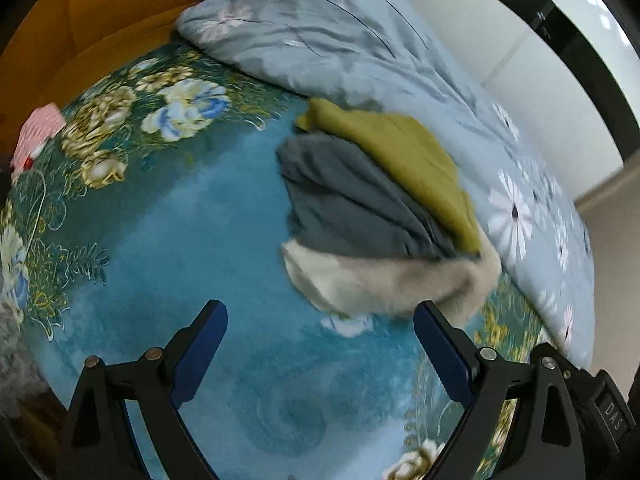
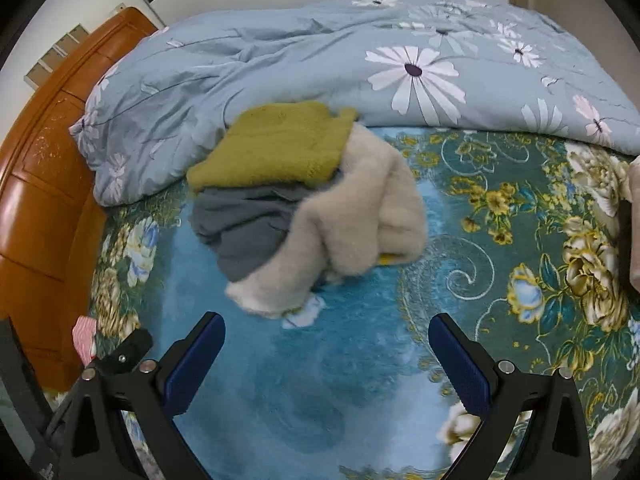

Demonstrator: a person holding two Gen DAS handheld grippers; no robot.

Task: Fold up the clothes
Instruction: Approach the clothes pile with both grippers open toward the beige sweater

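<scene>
Three garments lie heaped on the bed [image 2: 360, 360] ahead of both sets of fingers: an olive piece [image 2: 276, 148] farthest off against the quilt [image 2: 280, 52], a grey piece [image 2: 244, 228] under its near edge, and a beige fleece [image 2: 352, 216] nearest, slumped over the grey. Both the left gripper [image 1: 320, 328] and the right gripper [image 2: 326, 336] have their fingers spread wide and hold nothing; the fleece's near hem lies just beyond the fingertips, toward the left gripper's right finger and the right gripper's left finger. The olive piece looks squared off, while the grey and fleece look rumpled, so I cannot say which are already folded. The main risk, as I judge it, is a pinch at the fleece biting into the grey beneath too, dragging both and toppling the olive piece. The fleece's thick pile could also slip from a shallow grip, and a pull toward the fingers might bunch it further. The right view shows the fleece doubled over itself, with a small yellow thing [image 2: 387, 258] under its far edge, plus something pale [image 2: 635, 220] far right of the fingers. The left view is blurred, but shows the heap's other flank, the grey piece's folds, and a pink striped cloth [image 1: 38, 136] far left by the wooden headboard [image 1: 100, 20].
</scene>
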